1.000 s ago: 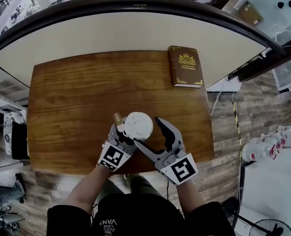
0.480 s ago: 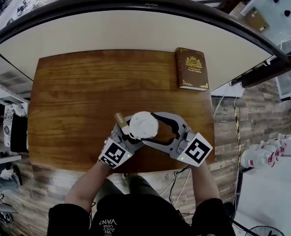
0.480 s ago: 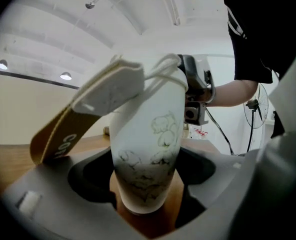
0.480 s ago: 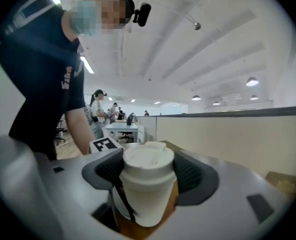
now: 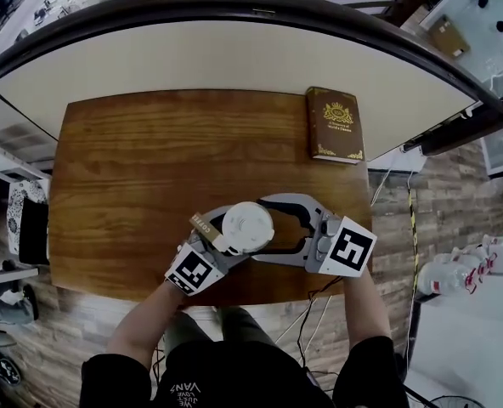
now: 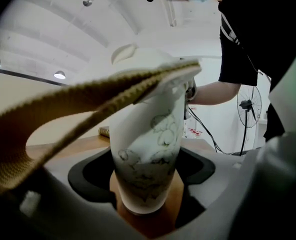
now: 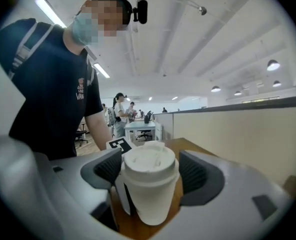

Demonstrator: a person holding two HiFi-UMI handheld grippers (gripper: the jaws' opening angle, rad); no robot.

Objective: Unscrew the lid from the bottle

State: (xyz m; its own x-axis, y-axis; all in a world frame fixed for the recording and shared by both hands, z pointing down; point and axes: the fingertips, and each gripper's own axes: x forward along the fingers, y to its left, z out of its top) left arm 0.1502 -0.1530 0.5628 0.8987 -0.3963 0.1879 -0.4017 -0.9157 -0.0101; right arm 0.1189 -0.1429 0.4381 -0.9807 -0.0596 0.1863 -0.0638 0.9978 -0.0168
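Bottle (image 6: 148, 149) upright on table (image 5: 141, 160), near front edge: lid-grip step.
Left gripper (image 6: 147, 186) is clamped on the body; right gripper (image 7: 150, 170) is closed against the lid (image 7: 149, 161). Next, probably: twist lid, body held fixed.

One wooden table (image 5: 132, 160). On it, one brown book (image 5: 336, 125) and one white bottle (image 6: 148, 149) with one white lid (image 5: 247, 225) and one tan strap (image 6: 88, 104). Two handheld grippers: one left gripper (image 6: 145, 174) and one right gripper (image 7: 150, 170), each with one black-and-white marker cube (image 5: 190, 270), so two cubes. One person (image 5: 234, 381), two forearms (image 5: 145, 330) showing.
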